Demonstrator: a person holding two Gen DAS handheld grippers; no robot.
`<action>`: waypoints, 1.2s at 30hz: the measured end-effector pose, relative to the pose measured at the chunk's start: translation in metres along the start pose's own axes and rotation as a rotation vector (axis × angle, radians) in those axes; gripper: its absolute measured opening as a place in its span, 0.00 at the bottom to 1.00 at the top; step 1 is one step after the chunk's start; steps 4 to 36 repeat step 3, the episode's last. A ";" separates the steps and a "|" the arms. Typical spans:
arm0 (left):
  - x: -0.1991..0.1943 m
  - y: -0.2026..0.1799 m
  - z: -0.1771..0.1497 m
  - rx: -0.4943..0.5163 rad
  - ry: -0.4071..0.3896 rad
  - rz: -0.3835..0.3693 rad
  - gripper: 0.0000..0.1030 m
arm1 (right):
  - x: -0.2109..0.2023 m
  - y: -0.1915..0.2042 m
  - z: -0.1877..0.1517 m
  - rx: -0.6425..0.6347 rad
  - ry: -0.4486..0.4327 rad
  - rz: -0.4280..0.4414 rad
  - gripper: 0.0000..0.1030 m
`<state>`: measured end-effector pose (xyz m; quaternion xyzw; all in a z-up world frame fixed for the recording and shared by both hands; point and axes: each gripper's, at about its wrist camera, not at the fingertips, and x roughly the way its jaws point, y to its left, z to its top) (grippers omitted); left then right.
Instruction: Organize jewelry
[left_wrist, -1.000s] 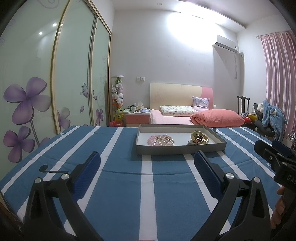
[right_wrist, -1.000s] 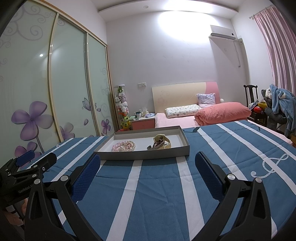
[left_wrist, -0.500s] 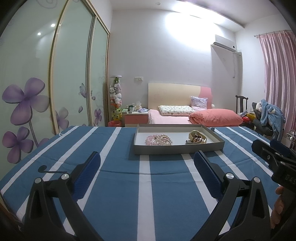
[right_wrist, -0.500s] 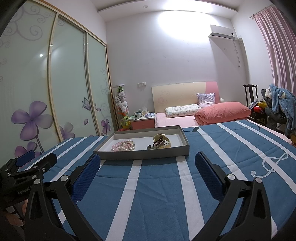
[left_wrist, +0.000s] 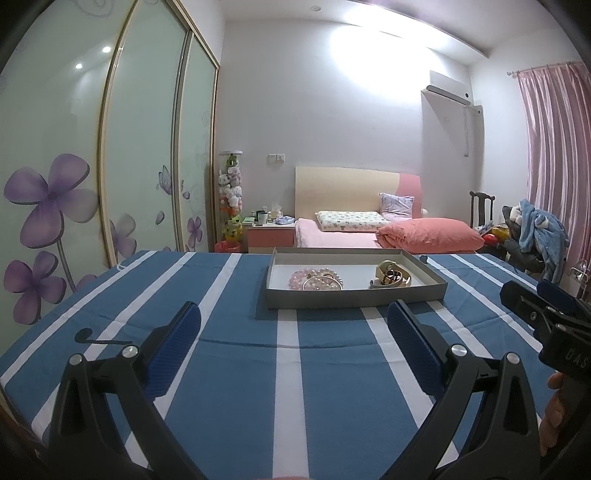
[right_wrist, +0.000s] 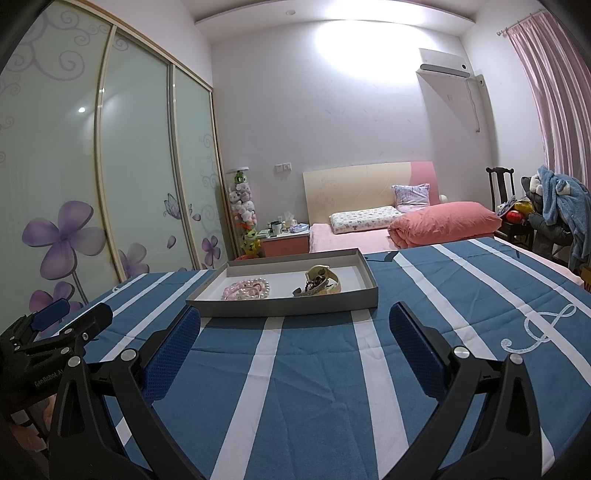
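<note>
A shallow grey tray (left_wrist: 354, 297) (right_wrist: 288, 307) sits on the blue striped cloth ahead of both grippers. In it lie pink and white bead bracelets (left_wrist: 316, 280) (right_wrist: 246, 288) on the left and a cream watch with dark tangled pieces (left_wrist: 390, 277) (right_wrist: 318, 284) on the right. My left gripper (left_wrist: 293, 332) is open and empty, well short of the tray. My right gripper (right_wrist: 295, 332) is open and empty, also short of the tray. The right gripper shows at the right edge of the left wrist view (left_wrist: 546, 317); the left one shows at the left of the right wrist view (right_wrist: 55, 336).
The blue and white striped cloth (left_wrist: 295, 369) covers the table. A wardrobe with flower-painted sliding doors (left_wrist: 110, 166) stands to the left. A pink bed (left_wrist: 369, 229), a nightstand (left_wrist: 271, 232) and a chair with clothes (left_wrist: 535, 236) stand behind.
The left wrist view has shifted slightly, with the tray a touch lower and further left. Both grippers stay open and the jewelry has not moved.
</note>
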<state>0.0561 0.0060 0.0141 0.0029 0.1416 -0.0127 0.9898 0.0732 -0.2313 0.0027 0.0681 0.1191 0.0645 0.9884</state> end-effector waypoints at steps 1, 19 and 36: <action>0.001 0.000 0.001 0.000 0.000 0.000 0.96 | 0.000 0.000 0.000 0.000 0.000 0.000 0.98; 0.000 0.000 0.000 0.000 0.000 0.000 0.96 | 0.000 0.000 0.000 0.000 0.000 0.000 0.98; 0.000 0.000 0.000 0.000 0.000 0.000 0.96 | 0.000 0.000 0.000 0.000 0.000 0.000 0.98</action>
